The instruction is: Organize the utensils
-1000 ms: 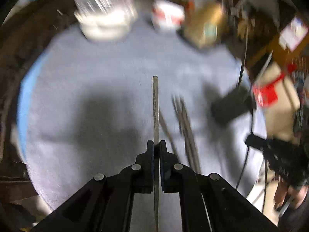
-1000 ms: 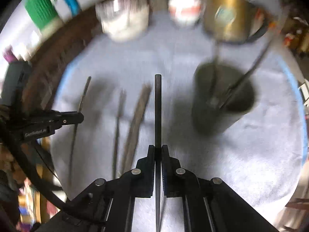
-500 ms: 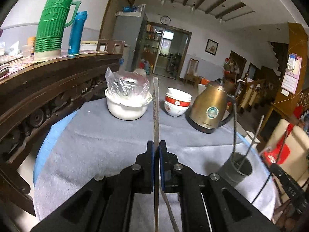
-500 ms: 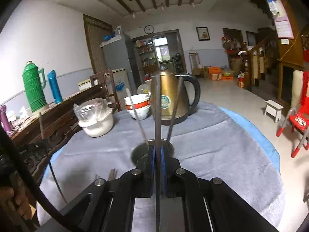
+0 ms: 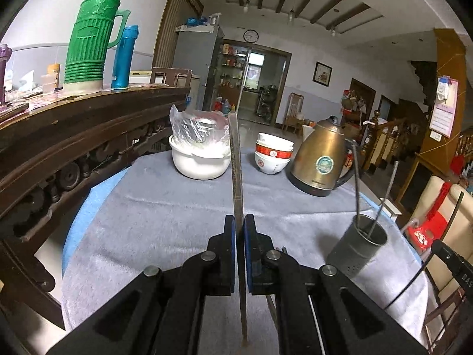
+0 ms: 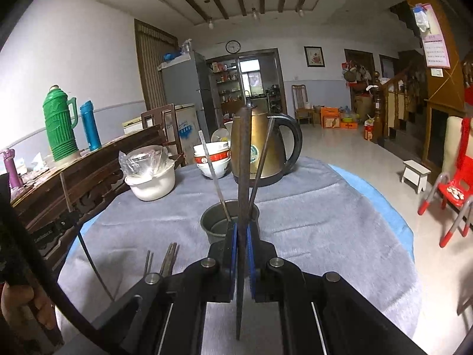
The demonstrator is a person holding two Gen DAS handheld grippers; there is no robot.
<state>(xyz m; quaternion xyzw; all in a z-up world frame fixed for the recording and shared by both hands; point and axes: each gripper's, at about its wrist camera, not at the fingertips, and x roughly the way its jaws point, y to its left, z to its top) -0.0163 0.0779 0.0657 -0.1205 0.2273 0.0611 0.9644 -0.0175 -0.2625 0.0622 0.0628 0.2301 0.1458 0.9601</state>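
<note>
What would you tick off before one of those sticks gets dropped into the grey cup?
1. Left hand-held gripper shut on its chopstick: ok.
2. Right hand-held gripper shut on its own chopstick: ok.
3. Utensil holder upright on the grey cloth: ok.
4. Room left in the holder: ok, only two sticks stand in it.
5. Right chopstick lined up over the holder's mouth: cannot tell, the two overlap in this view.
6. Loose chopsticks on the cloth all collected: not ok.
</note>
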